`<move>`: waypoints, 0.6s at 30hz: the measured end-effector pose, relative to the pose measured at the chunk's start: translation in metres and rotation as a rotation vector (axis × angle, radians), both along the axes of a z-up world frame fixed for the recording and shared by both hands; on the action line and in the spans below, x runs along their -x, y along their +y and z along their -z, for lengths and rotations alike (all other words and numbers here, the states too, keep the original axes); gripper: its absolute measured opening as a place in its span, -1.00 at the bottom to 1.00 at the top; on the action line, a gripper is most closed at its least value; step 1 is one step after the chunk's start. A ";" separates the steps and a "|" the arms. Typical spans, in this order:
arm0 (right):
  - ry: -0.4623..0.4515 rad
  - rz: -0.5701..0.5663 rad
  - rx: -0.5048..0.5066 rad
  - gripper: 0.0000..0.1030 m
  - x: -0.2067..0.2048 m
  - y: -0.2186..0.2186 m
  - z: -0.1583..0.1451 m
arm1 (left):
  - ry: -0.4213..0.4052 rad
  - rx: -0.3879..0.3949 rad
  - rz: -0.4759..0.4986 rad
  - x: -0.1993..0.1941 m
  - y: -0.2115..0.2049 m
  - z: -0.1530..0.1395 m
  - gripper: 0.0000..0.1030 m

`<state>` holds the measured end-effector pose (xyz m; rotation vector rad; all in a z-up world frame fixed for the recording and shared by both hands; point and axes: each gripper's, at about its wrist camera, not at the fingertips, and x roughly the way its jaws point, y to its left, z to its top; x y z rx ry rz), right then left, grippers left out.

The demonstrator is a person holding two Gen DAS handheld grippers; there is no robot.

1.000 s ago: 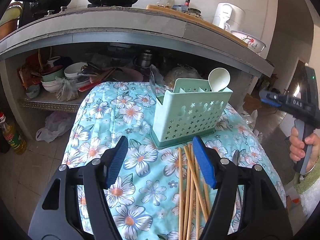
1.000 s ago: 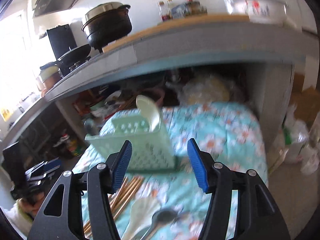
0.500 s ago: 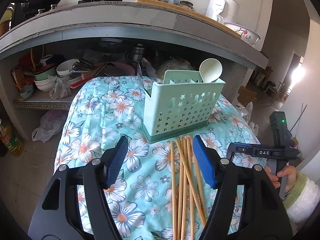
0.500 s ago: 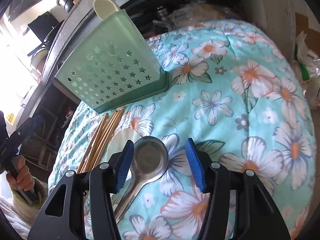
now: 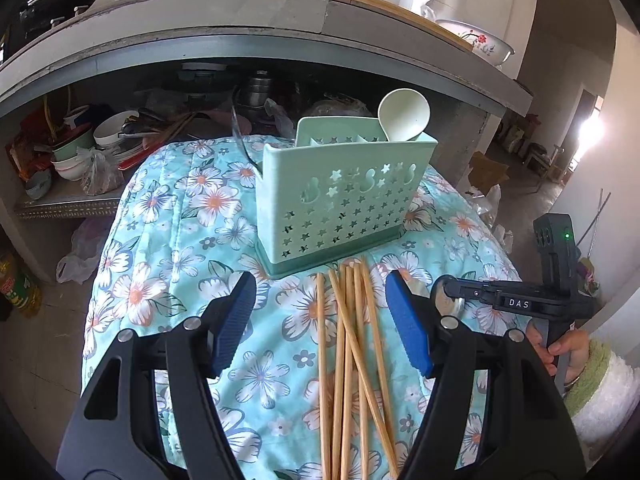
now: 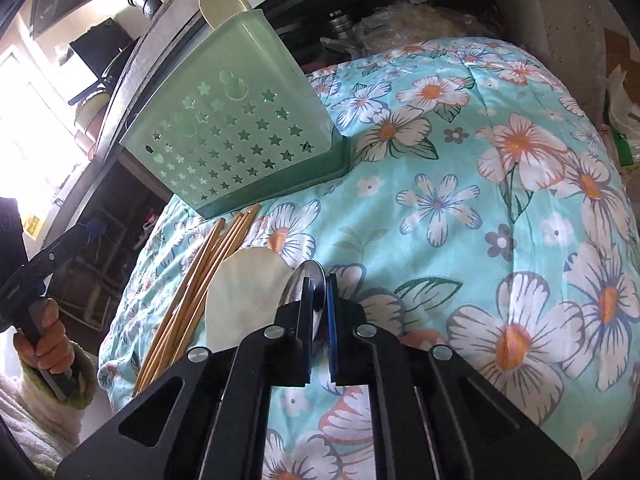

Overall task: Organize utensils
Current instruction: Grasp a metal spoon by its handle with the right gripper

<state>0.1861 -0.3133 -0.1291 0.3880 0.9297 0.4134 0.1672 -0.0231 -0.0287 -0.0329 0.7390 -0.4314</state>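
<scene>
Steel spoon [image 6: 306,285], rigid, light, slippery, is pinched edge-on at its round bowl between the clenched right gripper [image 6: 319,316] pads, while bamboo chopsticks [image 5: 352,344] lie between the spread, empty left gripper [image 5: 320,320] fingers.

The mint-green plastic utensil caddy with star-shaped holes [image 5: 344,200] stands upright mid-table, blocking the far side; a pale plastic spoon [image 5: 404,114] fills its right compartment, the others look open from above. Bare floral quilted tablecloth [image 6: 500,208] lies free to the caddy's right and left. Loose bamboo chopsticks [image 5: 352,352] clutter the near strip, and a grey concrete counter [image 5: 280,28] overhangs behind.
</scene>
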 end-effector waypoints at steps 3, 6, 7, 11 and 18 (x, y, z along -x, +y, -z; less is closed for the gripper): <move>-0.020 0.025 0.023 -0.91 0.006 -0.007 -0.005 | 0.000 -0.016 0.029 0.002 -0.011 0.000 0.23; -0.037 0.045 0.044 -0.92 0.014 -0.018 -0.011 | 0.013 -0.031 0.067 0.002 -0.024 0.002 0.23; -0.042 0.053 0.054 -0.92 0.017 -0.022 -0.013 | 0.021 -0.034 0.081 0.001 -0.028 0.003 0.23; -0.054 0.089 0.080 -0.93 0.030 -0.043 -0.020 | 0.079 -0.048 0.171 -0.006 -0.052 0.010 0.12; -0.051 0.114 0.064 -0.93 0.041 -0.056 -0.014 | 0.200 -0.122 0.345 -0.027 -0.099 0.037 -0.03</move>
